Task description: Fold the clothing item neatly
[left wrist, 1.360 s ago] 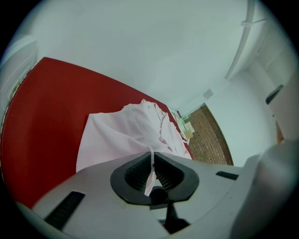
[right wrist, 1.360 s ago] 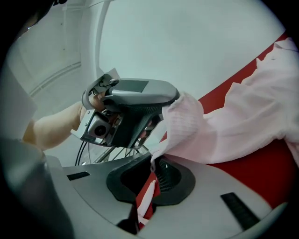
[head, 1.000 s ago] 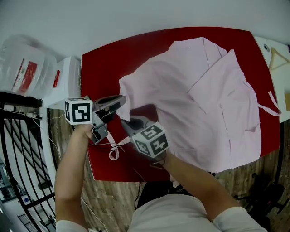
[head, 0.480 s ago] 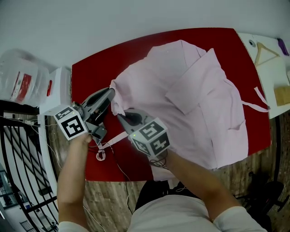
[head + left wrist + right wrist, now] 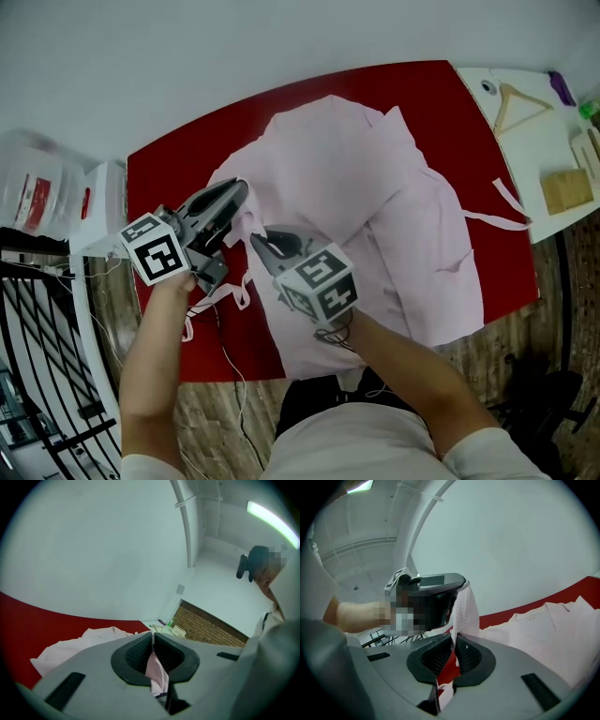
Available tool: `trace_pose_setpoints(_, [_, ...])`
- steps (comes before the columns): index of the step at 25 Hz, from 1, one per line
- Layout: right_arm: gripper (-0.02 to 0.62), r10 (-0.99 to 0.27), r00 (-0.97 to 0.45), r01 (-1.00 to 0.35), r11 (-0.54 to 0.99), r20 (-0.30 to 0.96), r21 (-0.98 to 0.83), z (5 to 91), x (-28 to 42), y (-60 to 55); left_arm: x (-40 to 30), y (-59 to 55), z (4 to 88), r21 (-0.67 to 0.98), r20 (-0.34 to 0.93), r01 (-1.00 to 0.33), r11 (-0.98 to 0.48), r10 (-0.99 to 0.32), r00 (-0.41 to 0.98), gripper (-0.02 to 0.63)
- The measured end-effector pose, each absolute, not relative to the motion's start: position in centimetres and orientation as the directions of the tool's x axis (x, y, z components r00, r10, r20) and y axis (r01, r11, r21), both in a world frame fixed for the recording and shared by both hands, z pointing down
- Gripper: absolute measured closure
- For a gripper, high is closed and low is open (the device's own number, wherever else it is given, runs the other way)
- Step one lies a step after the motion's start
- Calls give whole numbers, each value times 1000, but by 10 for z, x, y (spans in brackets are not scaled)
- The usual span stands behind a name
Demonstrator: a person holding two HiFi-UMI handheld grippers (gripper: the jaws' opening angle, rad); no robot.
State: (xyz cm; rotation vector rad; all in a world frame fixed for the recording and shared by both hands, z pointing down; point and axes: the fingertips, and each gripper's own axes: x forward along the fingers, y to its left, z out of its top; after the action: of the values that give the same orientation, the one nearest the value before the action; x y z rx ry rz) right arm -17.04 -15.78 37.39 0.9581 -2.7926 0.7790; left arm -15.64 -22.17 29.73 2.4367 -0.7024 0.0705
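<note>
**Pink garment pinched at its left edge by both grippers**

The left gripper (image 5: 236, 194) is seen with its jaws pressed together on a fold of pink cloth, which is trapped between the ribbed pads and trails out below them. The right gripper (image 5: 257, 242) is likewise closed on pink cloth, a strip of it rising from between the jaws towards the left gripper just beside it. Both grippers are held over the left part of the red desk (image 5: 173, 164), the left one nearer the far edge and the right one nearer the near edge. A short stretch of the garment's edge is kept between them, lifted off the surface.

The cloth belongs to the garment (image 5: 375, 187), a pale pink top with a collar. From the pinched left edge it is spread rightwards across the middle of the desk, loosely creased, with one panel folded over another. Its lower part reaches the near edge and hangs over it. One thin tie (image 5: 502, 211) is laid out towards the right edge, and another loops down by the left gripper near the near-left corner.

Past the right edge, a wooden hanger (image 5: 520, 98) and a brown block (image 5: 565, 190) are seen on a white side table (image 5: 548, 150).
</note>
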Motion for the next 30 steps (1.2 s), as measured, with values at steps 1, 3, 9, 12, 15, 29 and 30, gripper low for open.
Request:
trace_pose_setpoints(1, [563, -555, -796, -600, 671, 242, -436, 374, -162, -159, -147, -222, 298, 532, 207, -495, -687, -461, 863, 583])
trace_pose_setpoints(3, [564, -564, -788, -610, 663, 247, -434, 376, -146, -160, -128, -224, 300, 531, 214, -483, -696, -442, 871, 583])
trace_pose_setpoints(9, [563, -584, -767, -636, 635, 267, -438, 384, -101, -162, -73, -227, 311, 545, 239, -452, -706, -386, 891, 583])
trace_pose_setpoints(12, [563, -588, -760, -643, 622, 277, -446, 391, -83, -162, -49, -229, 323, 551, 271, -453, -701, -363, 892, 583])
trace_pose_setpoints(15, [563, -589, -753, -651, 603, 292, -461, 403, -66, -159, -28, -228, 341, 558, 315, -457, -693, -333, 889, 583])
trace_pose_setpoints(29, [563, -583, -693, -711, 454, 424, -538, 472, 8, -154, 50, -232, 435, 626, 444, -496, -602, -247, 861, 583])
trace_pose_setpoints(30, [563, -584, -689, -715, 446, 430, -539, 475, 12, -154, 54, -233, 441, 628, 451, -500, -596, -244, 858, 583])
